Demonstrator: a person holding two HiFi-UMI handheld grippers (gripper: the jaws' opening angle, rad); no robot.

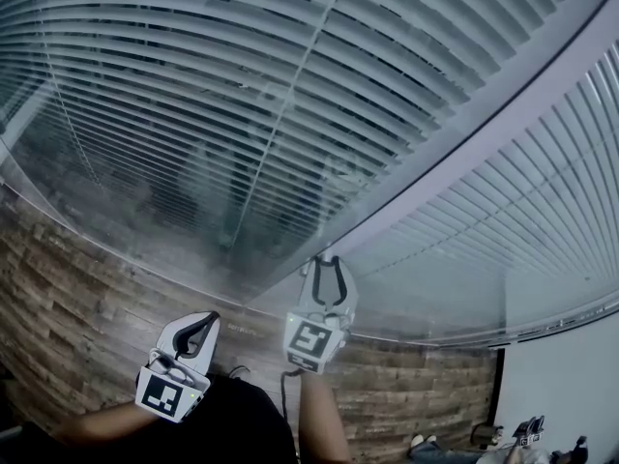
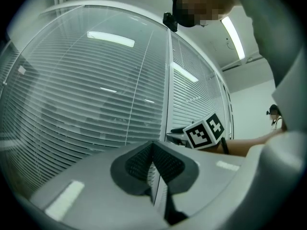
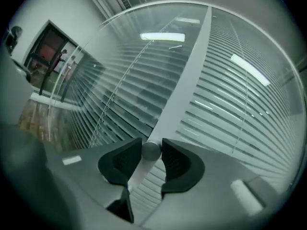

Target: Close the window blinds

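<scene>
The window blinds (image 1: 242,85) hang behind glass, with their grey slats tilted partly apart. A pale upright frame post (image 1: 464,133) splits the left pane from the right. My right gripper (image 1: 327,264) reaches up to the foot of that post. In the right gripper view its two dark pads sit against either side of a small round grey knob (image 3: 150,150) on the post (image 3: 184,75), gripping it. My left gripper (image 1: 208,322) hangs lower and to the left, away from the glass. Its pads (image 2: 165,162) meet at the tip with nothing between them.
A wood-look panel (image 1: 87,288) runs below the window. A white wall (image 1: 571,385) stands at the right, with small dark objects (image 1: 522,433) on the floor beneath it. A dark doorway (image 3: 48,51) shows far left in the right gripper view.
</scene>
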